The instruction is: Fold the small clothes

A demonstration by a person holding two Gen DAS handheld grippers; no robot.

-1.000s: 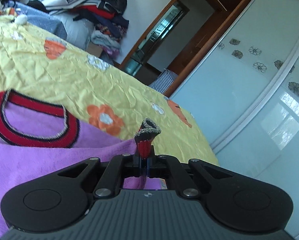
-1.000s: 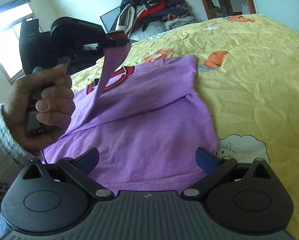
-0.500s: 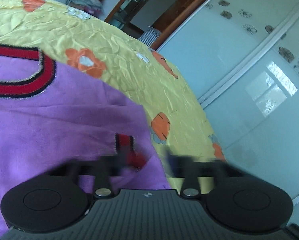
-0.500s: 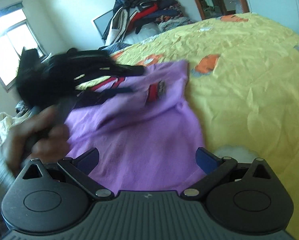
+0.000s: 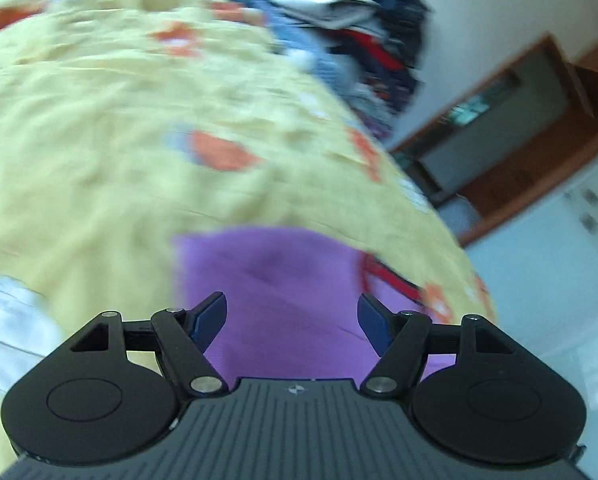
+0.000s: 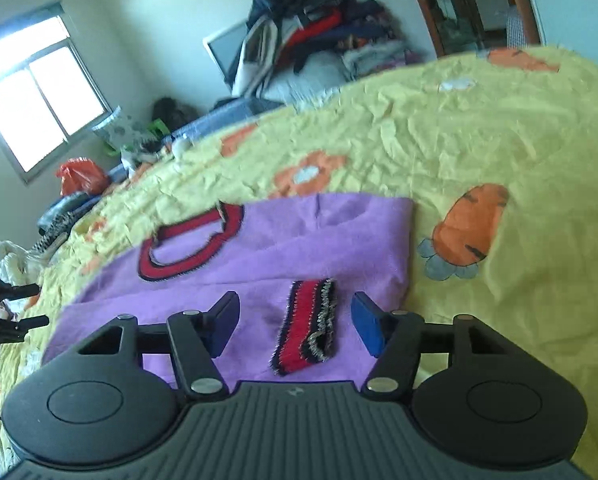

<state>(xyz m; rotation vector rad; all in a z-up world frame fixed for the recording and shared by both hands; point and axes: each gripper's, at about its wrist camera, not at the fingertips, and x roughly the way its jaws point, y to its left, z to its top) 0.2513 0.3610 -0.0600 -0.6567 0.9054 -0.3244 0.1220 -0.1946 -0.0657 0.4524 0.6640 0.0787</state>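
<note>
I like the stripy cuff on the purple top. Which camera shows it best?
The right wrist view. There the red-and-black striped knit cuff lies flat and fairly sharp on the purple sweater, between the open claw fingers. The left wrist view is blurred; it shows only purple cloth and a red-and-black streak that I cannot identify.

You are working over a bed [image 6: 479, 128] covered by a wrinkled yellow sheet printed with orange flowers and carrots. Directly on that sheet lies a purple sweater [image 6: 299, 248], spread flat with one sleeve folded across its body, so that the red and black cuff [image 6: 305, 330] rests on the purple cloth. Its red collar [image 6: 191, 240] points toward the far side of the bed. In the left wrist view the same purple sweater [image 5: 283, 280] shows blurred on the yellow sheet.
</note>
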